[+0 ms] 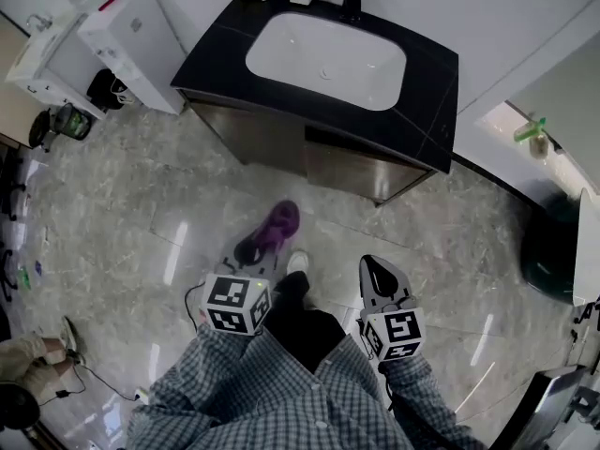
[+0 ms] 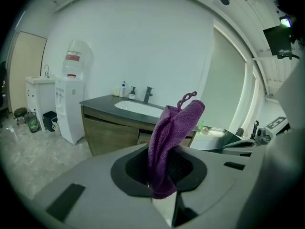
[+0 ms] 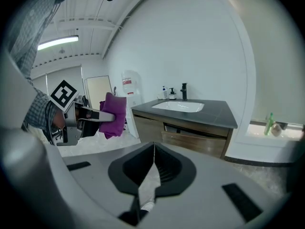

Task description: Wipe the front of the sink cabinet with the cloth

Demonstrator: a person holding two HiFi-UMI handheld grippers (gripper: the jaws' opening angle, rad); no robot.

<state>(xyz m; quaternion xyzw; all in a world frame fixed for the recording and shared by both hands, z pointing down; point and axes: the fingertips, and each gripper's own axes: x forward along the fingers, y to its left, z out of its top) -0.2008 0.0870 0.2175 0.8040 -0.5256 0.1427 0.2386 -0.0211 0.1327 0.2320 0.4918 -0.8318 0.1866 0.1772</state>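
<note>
Head view: the left claw [image 1: 265,244] is clamped on the purple cloth [image 1: 279,223], out over the floor and well short of the cabinet [image 1: 267,137] under the black surface [image 1: 427,101]. The right claw [image 1: 378,272] hangs beside it, pinched shut on nothing.

Left gripper view: the cloth is bunched between the jaws, with a floppy fold and a loop [image 2: 187,98] poking past them. It looks soft and light with zero stiffness, so I'd guess it folds over once it's pushed along the wood. Best to grip the bunched middle and leave a wad ahead of the tips.

Right gripper view: the jaws meet with nothing between them. The cabinet front is ahead, apart.
</note>
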